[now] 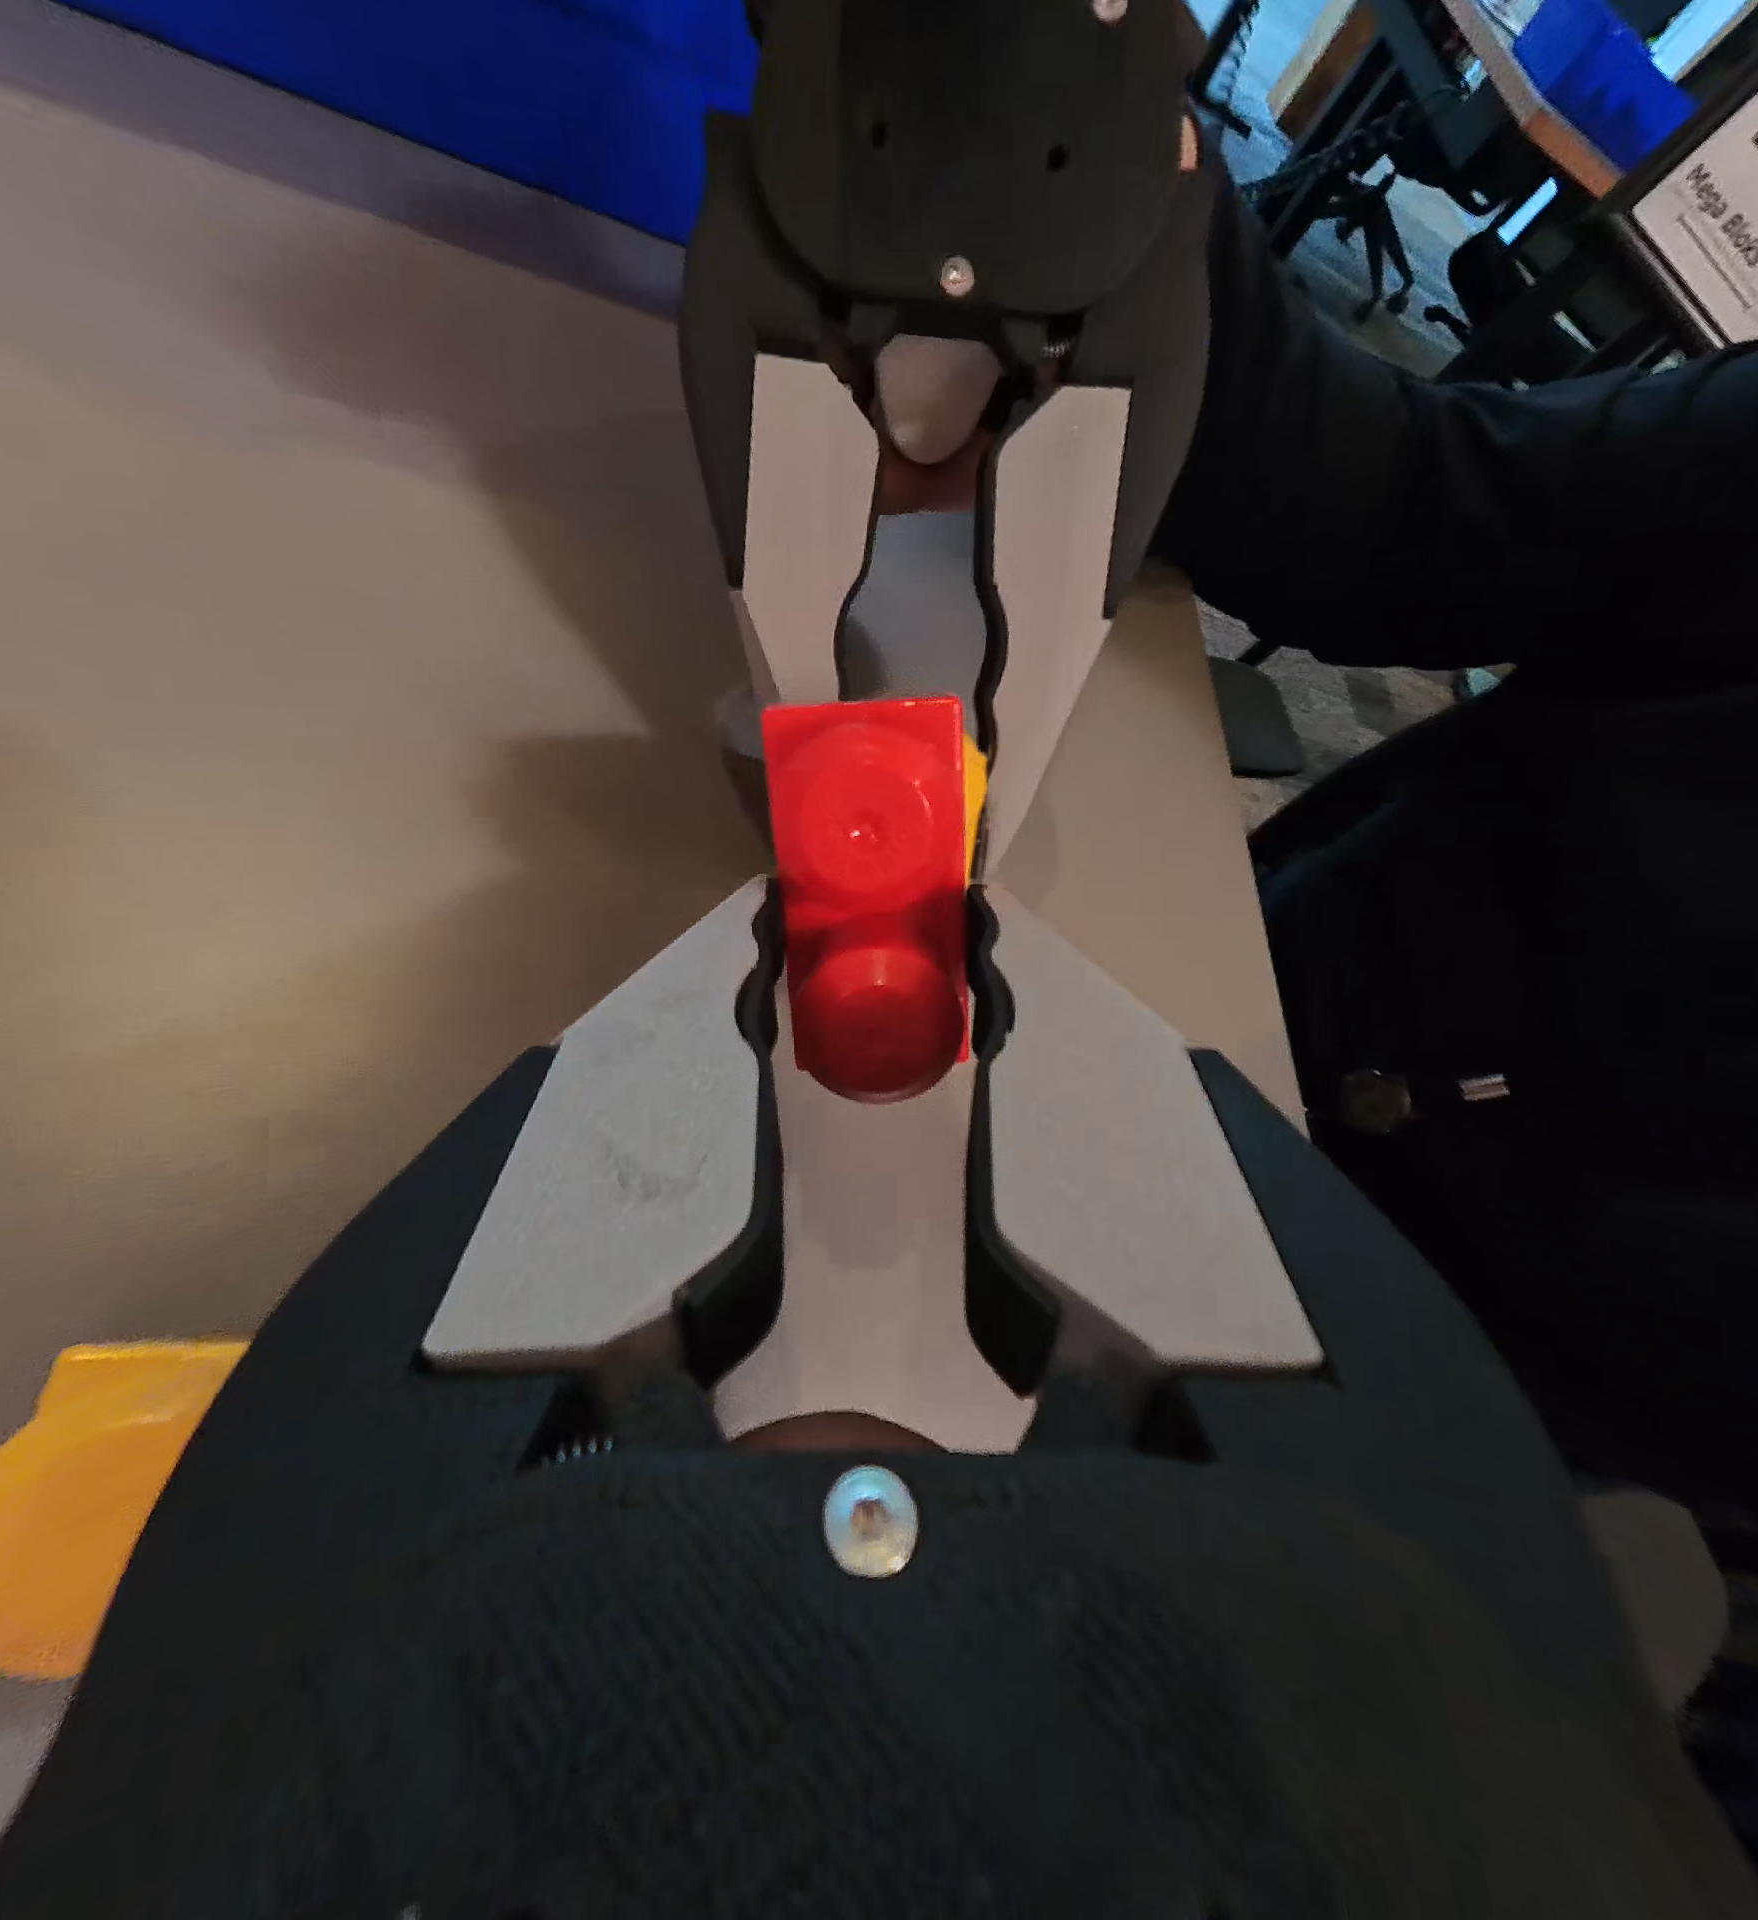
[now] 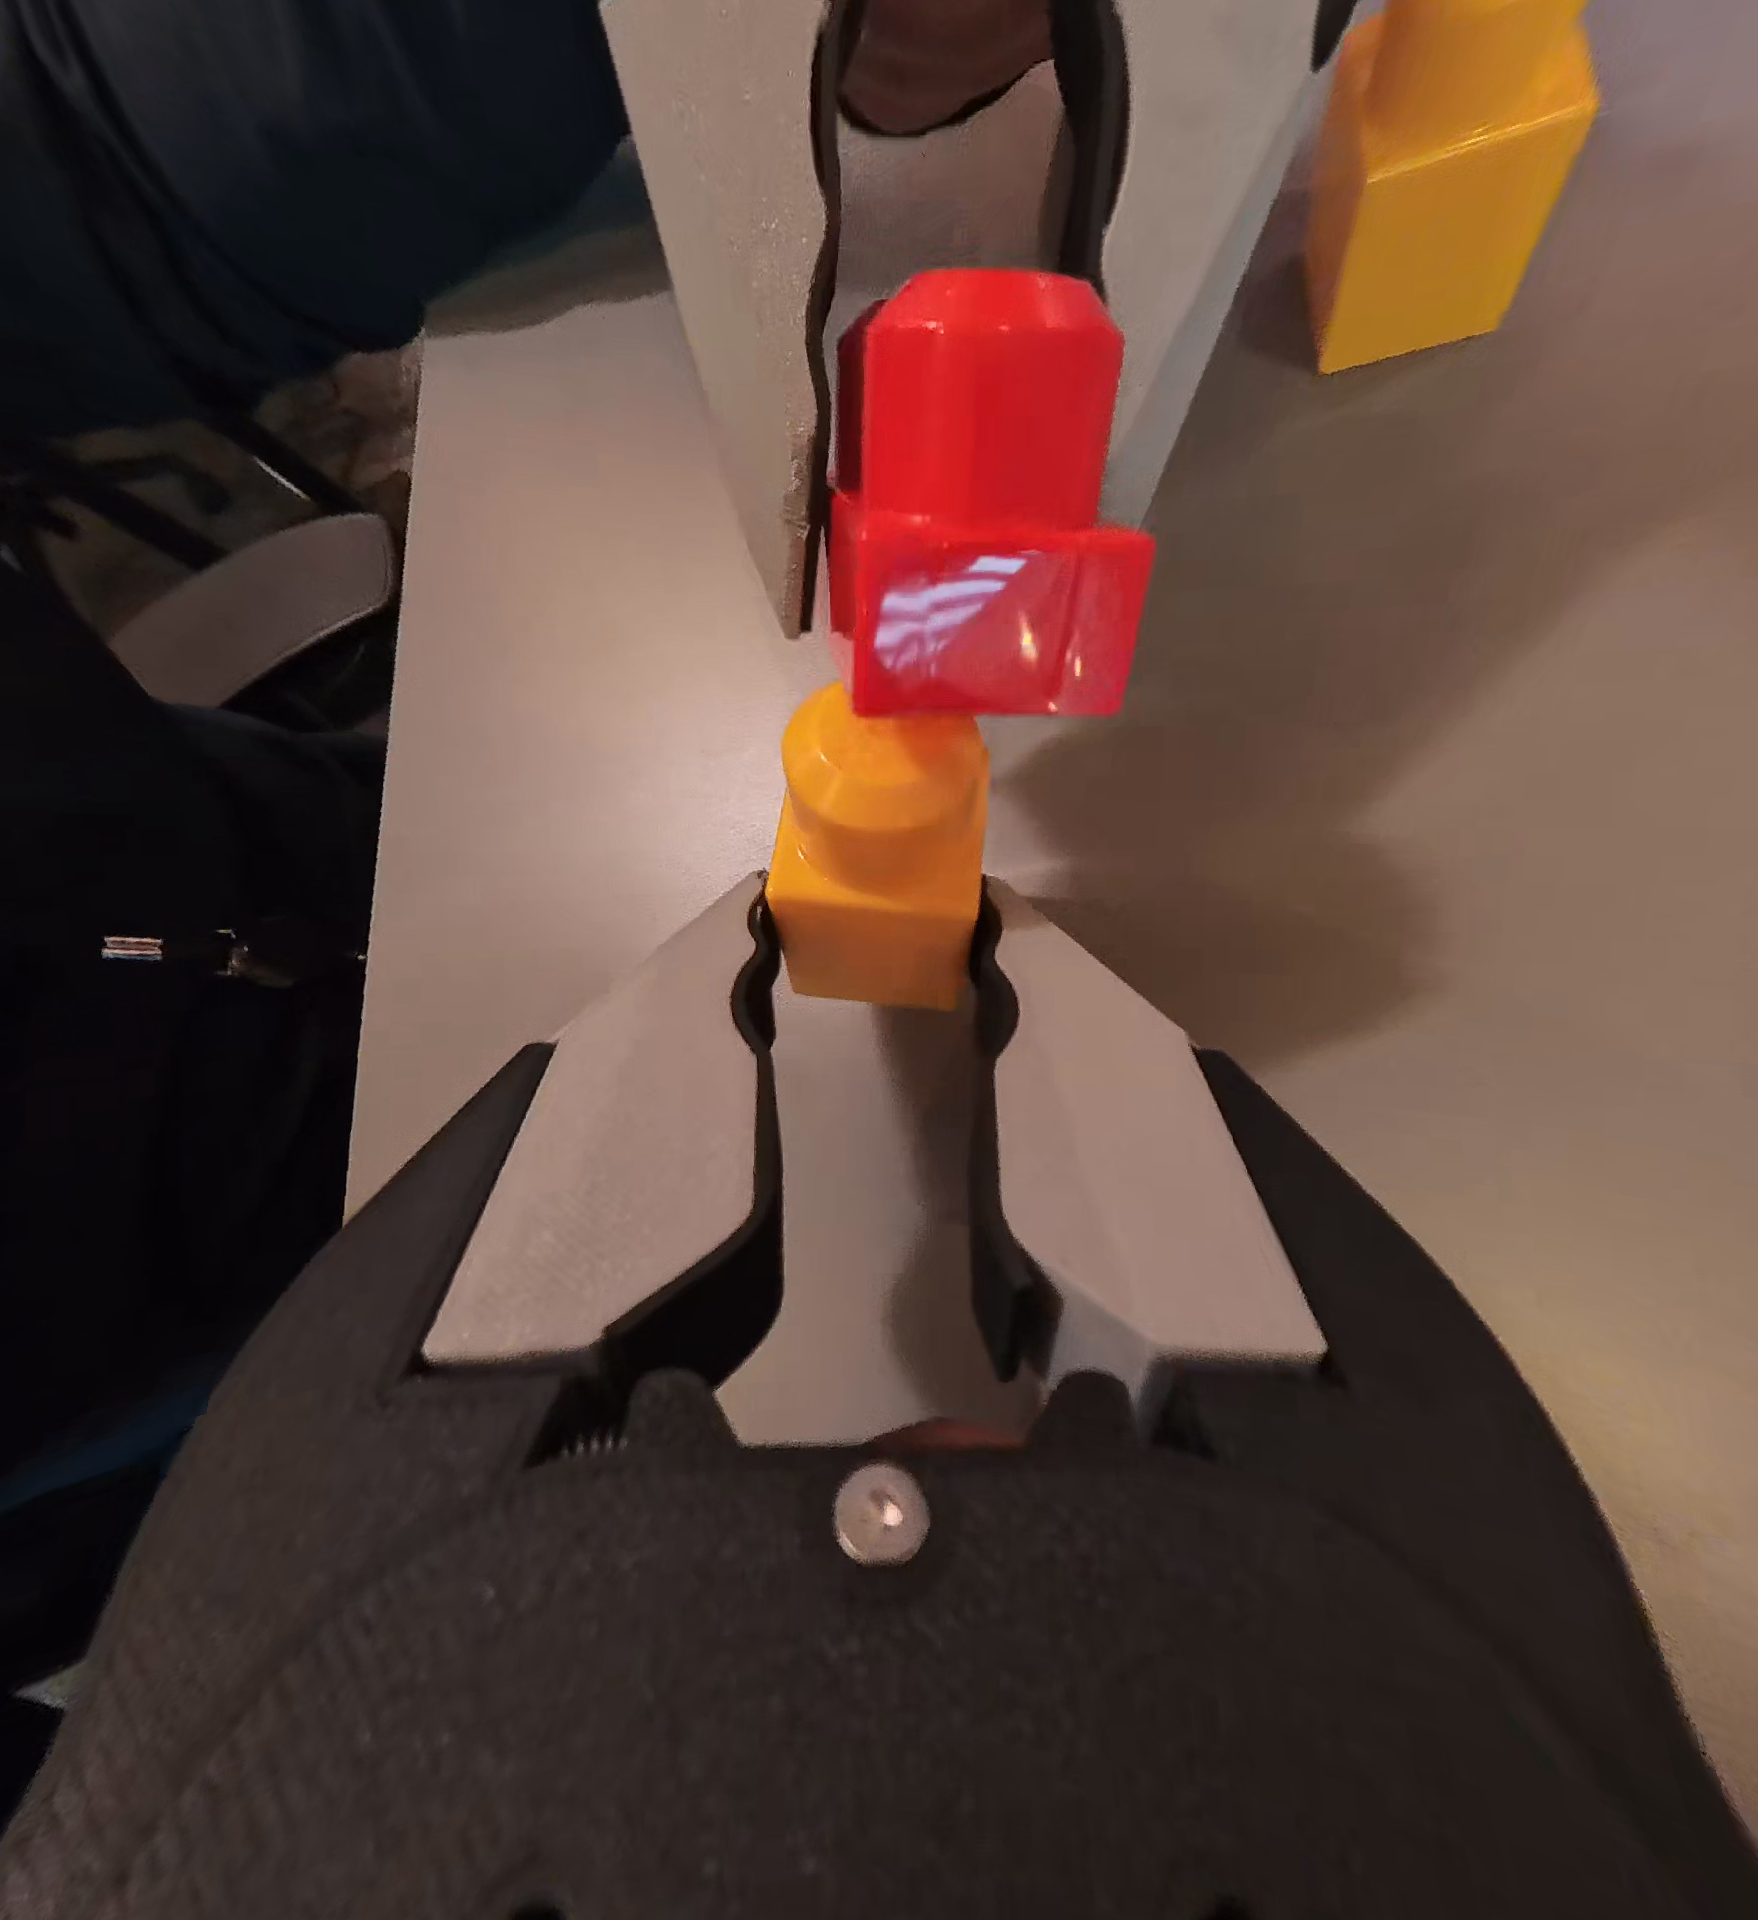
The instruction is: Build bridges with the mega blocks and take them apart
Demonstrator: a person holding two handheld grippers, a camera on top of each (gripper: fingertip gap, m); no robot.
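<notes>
The right gripper (image 2: 875, 940), clamped on the yellow block (image 2: 870, 914) above the table (image 2: 1477, 935), should be held steady while the red block (image 2: 979, 530) at 12 o'clock, pinched by the opposing left gripper (image 1: 873, 961), is aligned squarely over its stud.

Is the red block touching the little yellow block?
Touching. In the right wrist view the red block sits tilted on the yellow block's stud, with no gap.
</notes>
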